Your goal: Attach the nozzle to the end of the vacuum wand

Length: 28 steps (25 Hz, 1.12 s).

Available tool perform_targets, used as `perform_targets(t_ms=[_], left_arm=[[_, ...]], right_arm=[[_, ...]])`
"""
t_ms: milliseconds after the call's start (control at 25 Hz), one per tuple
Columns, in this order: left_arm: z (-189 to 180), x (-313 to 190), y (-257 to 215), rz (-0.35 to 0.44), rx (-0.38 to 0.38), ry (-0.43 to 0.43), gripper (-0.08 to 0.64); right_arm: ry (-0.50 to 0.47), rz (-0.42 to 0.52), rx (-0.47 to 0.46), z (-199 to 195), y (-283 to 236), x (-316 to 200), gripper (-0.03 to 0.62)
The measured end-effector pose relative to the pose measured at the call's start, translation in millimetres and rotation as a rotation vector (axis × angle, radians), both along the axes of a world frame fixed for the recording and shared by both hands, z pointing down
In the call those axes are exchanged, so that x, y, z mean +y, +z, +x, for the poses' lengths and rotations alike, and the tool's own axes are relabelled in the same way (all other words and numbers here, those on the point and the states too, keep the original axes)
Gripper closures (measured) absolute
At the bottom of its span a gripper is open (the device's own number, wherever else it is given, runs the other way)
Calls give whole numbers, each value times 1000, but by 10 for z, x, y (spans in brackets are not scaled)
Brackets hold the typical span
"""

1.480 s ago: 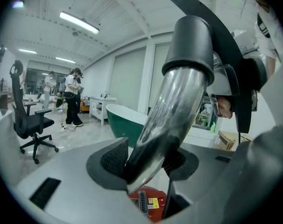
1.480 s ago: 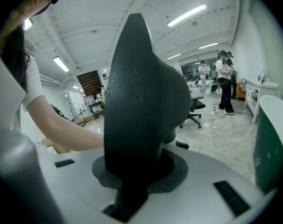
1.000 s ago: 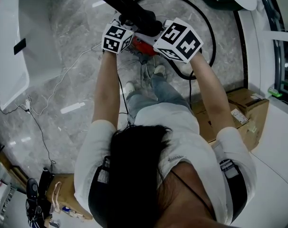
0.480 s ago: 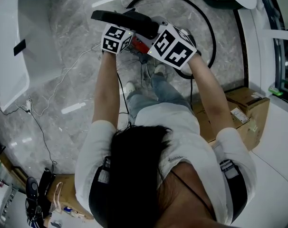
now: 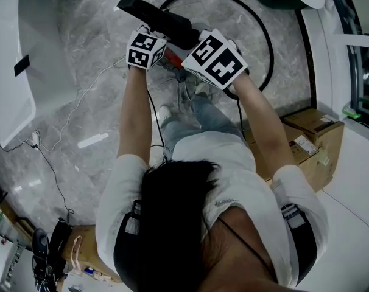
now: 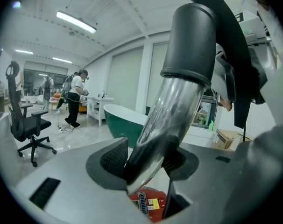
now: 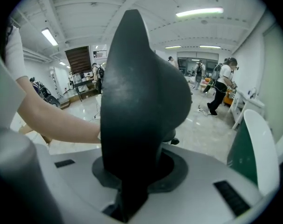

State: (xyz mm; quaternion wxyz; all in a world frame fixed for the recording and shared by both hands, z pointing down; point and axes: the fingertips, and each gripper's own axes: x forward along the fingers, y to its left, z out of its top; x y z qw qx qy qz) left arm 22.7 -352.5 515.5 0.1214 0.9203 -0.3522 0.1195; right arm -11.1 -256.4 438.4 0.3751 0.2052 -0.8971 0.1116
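Wand (image 6: 179,111): shiny tube; nozzle (image 7: 141,101) matte blk

Nothing legible anywhere. Black-and-white square codes on left cube (image 5: 147,48) and right cube (image 5: 214,58), no letters or numbers. Yellow label (image 6: 154,203) on red vacuum (image 6: 142,210), print too small. White label (image 5: 306,148) on box (image 5: 315,125) top, blurred.

Marble floor (image 5: 90,47) open left of arms, white cable (image 5: 81,97) trailing across it. Black nozzle (image 5: 154,16) blocks straight ahead. Black hose (image 5: 271,36) loops ahead-right. Cardboard box (image 5: 315,140) close by right elbow.
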Motion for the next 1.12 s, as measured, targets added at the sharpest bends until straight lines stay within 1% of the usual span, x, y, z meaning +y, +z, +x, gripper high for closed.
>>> perform_targets(t_ms=[120,200,360,440,560,640,720,840,1000,1120], left_arm=[[24,16,19,-12,-21,47,367],[24,8,24,-20,-29,74,367],[-46,-30,10,-18,-6,57,367],[-56,-35,7,-15,5,56,367],[-49,0,20,-6,8,75,365],[-72,-5,8,9,20,58,365],[-99,-34,-12,23,35,30,365],[-100,-69,-44,37,52,-2,365],[-79,-165,-80,71,80,-64,365],[-47,-234,-107,83,84,-73,365]], right_arm=[[-46,12,-4,11,11,11,511],[-70,35,5,12,23,-14,511],[-94,96,43,-27,43,-80,512],[-116,136,79,-18,54,-103,512],[-185,227,165,36,79,-131,512],[-209,254,196,43,83,-151,512],[-195,224,195,25,77,-159,512],[-139,108,150,-9,58,-118,511],[-4,8,52,-17,11,-179,511],[96,-43,-15,1,-38,-255,508]])
